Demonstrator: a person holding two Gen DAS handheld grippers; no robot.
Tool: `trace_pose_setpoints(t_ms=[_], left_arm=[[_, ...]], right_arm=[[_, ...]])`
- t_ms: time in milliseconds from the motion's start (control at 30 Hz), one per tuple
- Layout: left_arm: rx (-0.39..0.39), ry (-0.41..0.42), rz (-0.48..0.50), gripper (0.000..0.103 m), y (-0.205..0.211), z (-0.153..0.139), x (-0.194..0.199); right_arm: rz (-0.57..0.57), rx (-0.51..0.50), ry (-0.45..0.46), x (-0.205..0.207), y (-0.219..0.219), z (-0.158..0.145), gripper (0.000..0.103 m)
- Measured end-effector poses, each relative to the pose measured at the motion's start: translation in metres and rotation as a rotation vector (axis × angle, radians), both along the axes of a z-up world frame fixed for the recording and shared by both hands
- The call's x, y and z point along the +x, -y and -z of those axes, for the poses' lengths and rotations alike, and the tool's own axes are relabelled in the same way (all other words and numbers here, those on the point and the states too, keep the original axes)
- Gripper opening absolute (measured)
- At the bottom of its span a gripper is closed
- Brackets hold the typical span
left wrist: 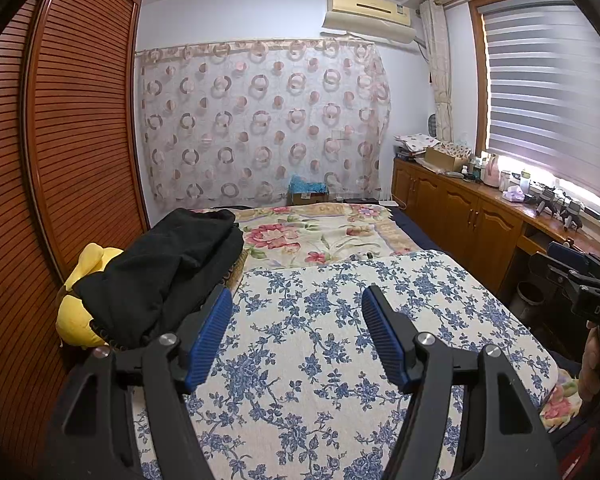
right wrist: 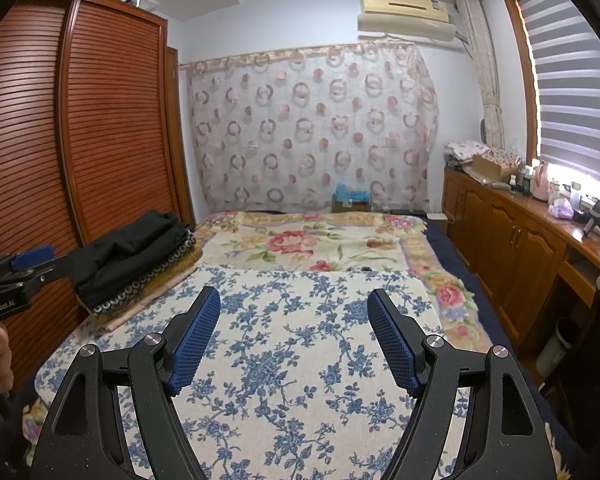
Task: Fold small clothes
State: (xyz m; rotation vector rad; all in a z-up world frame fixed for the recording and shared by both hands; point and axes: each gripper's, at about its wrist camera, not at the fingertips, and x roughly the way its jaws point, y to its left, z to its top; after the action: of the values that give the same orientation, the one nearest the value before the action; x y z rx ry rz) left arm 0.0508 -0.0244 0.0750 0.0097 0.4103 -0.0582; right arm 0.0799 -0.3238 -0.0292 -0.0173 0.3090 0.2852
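Observation:
A stack of folded clothes (right wrist: 140, 264), black on top with patterned pieces under it, lies at the left edge of the bed; in the left wrist view the black clothes (left wrist: 160, 272) sit just left of my fingers. My left gripper (left wrist: 296, 296) is open over the blue-flowered cloth (left wrist: 340, 320), nothing between its blue pads. My right gripper (right wrist: 294, 298) is open too, above the same blue-flowered cloth (right wrist: 300, 340), empty. Each gripper shows at the edge of the other's view: the right gripper (left wrist: 580, 280) and the left gripper (right wrist: 20, 268), each held by a hand.
A yellow plush toy (left wrist: 80, 312) lies beside the black clothes, against the brown slatted wardrobe (left wrist: 72, 140). A rose-patterned blanket (right wrist: 312, 240) covers the far bed. Wooden cabinets (right wrist: 512, 240) with clutter on top run along the right under the window. A bin (right wrist: 556, 344) stands on the floor.

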Motion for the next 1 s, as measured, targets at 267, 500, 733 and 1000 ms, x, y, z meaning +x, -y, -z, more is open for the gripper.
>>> trace_pose_setpoints(t_ms=[267,500,733,1000], left_arm=[[0.000,0.000,-0.001,0.067,-0.0002,0.0000,0.0000],[0.000,0.001,-0.002,0.068,-0.0005,0.0002,-0.0001],[0.000,0.002,-0.003,0.067,0.0005,0.0008,-0.0009],[-0.001,0.002,-0.002,0.068,-0.0001,0.0009,-0.0009]], right_arm=[[-0.002,0.001,-0.002,0.0004,-0.0002,0.0000,0.078],[0.001,0.001,-0.003,-0.0004,0.0017,0.0002,0.078],[0.002,0.002,-0.003,-0.0025,0.0054,0.0004,0.078],[0.002,0.000,-0.002,-0.0027,0.0053,0.0000,0.078]])
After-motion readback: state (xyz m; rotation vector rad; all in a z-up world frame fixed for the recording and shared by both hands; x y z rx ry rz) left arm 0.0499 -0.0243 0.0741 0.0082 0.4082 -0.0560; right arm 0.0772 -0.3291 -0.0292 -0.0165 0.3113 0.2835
